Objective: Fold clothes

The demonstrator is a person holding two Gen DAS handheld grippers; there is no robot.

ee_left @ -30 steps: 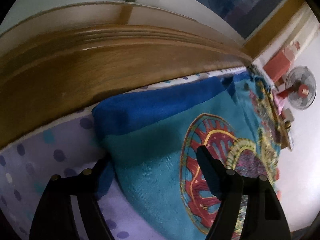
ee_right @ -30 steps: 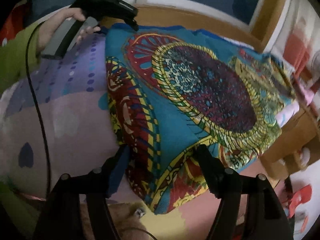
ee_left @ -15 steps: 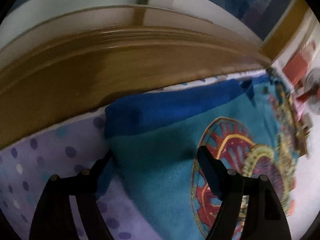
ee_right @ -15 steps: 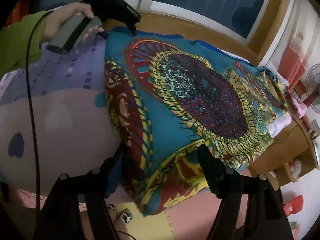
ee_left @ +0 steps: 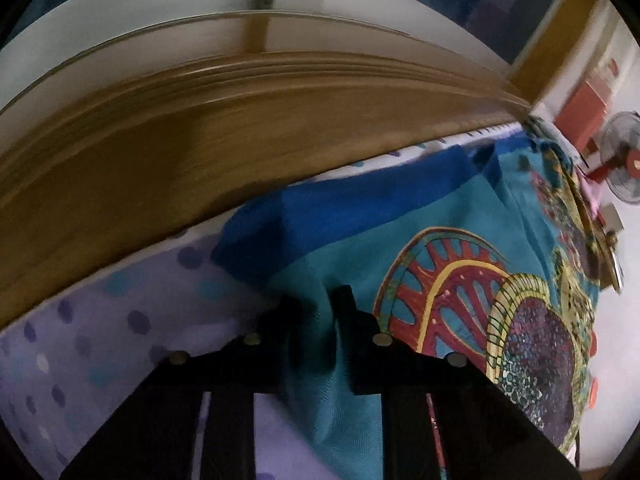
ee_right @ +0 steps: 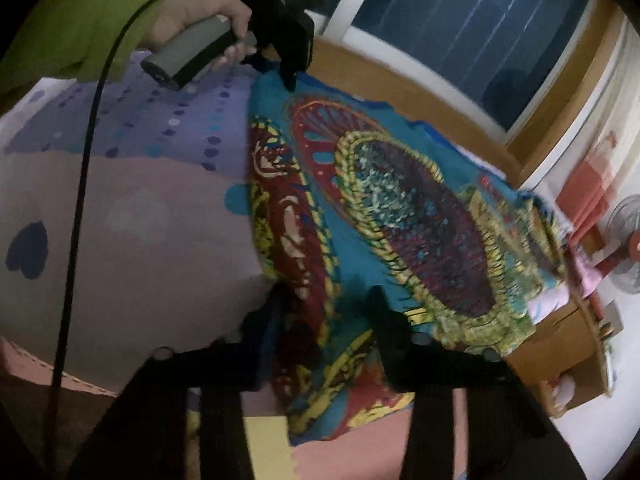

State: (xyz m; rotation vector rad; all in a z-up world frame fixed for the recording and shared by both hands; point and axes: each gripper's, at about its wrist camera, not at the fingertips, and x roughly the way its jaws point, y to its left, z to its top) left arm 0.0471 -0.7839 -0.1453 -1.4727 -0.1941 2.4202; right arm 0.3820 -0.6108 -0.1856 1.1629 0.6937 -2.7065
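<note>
Right wrist: patterned garment (ee_right: 400,208) lengthwise toward fan (ee_right: 626,256).

Bedroom, dim: bed with lilac polka-dot sheet (ee_left: 120,320); curved brown wooden headboard (ee_left: 240,128); dark white-framed window (ee_right: 460,20); pedestal fan (ee_left: 624,160); pink foam floor mat (ee_right: 380,452).

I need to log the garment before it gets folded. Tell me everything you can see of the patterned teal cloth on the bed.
The teal cloth is a thin woven-looking fabric printed with a large dark oval medallion ringed in yellow and red, with a plain blue band along its far edge. It lies spread flat on the purple dotted bedsheet, its near edge hanging over the bedside. The left gripper is closing on its far corner, and the right gripper on the near one, cloth between both.
</note>
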